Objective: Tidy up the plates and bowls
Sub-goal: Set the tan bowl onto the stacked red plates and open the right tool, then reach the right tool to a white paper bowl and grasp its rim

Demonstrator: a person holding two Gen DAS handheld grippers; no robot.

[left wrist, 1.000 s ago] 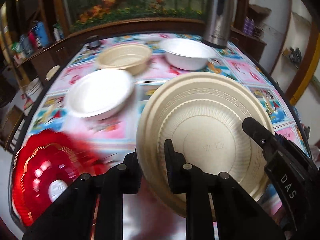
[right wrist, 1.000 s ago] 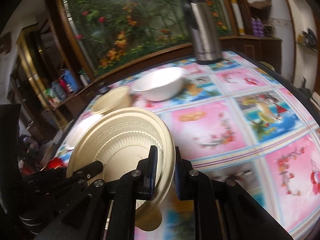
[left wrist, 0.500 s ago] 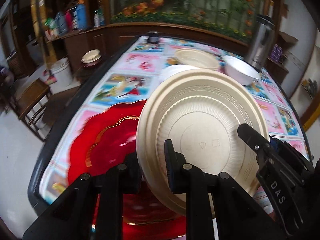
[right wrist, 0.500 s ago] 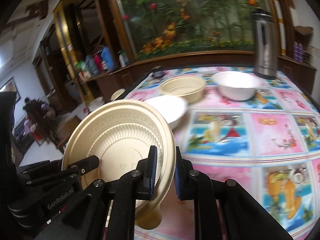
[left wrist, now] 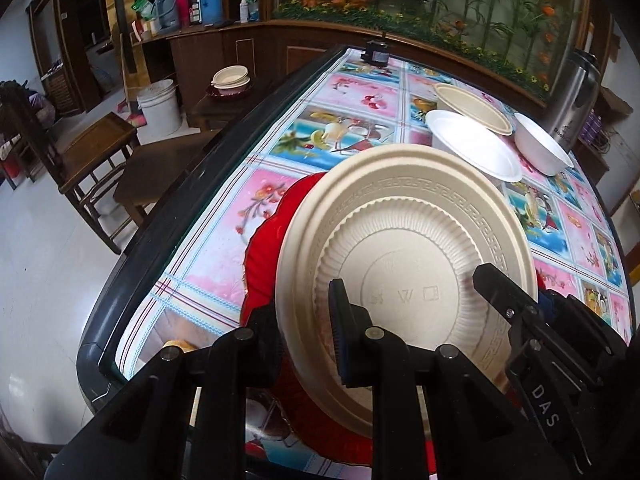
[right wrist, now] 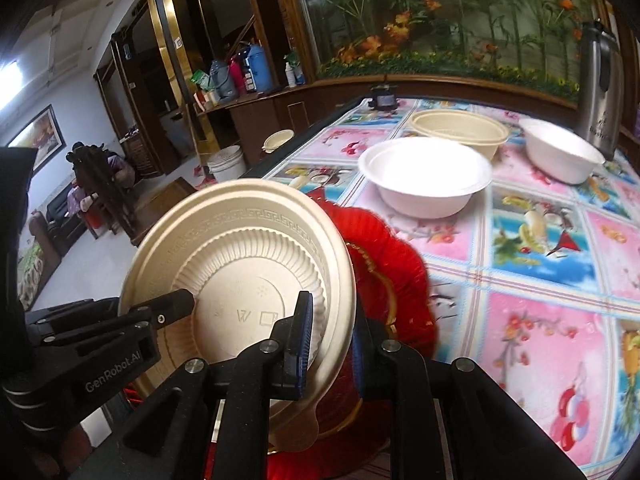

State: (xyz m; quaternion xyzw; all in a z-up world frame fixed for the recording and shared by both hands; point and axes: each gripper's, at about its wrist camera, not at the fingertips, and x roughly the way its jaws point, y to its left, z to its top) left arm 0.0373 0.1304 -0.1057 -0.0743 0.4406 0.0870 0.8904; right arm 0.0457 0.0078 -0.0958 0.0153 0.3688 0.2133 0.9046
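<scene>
Gripping the same beige plate (left wrist: 404,240) from both sides, the two grippers had it tilted up above the red scalloped plate (left wrist: 268,248) near the table's (left wrist: 168,256) left edge. On the left, the left gripper (left wrist: 304,332) had its fingers clamped on the plate's near-left rim, one finger behind it and one pressed on the ribbed inside. Over on the plate's right rim, the right gripper (right wrist: 330,340) was doing the same thing, fingers pinched tight on the edge, blue pads showing on the inner faces. In the right wrist view the red plate (right wrist: 384,264) peeked out behind and below the beige plate (right wrist: 240,264), lying flat on the fruit-print tablecloth (right wrist: 536,320). Further right and farther back sat a white bowl (right wrist: 426,178), then a beige bowl (right wrist: 460,130) just behind it, then another white bowl (right wrist: 560,152), and a steel thermos jug (right wrist: 600,88) at the far right corner. Couldn't tell if the beige plate was touching the red one yet.
</scene>
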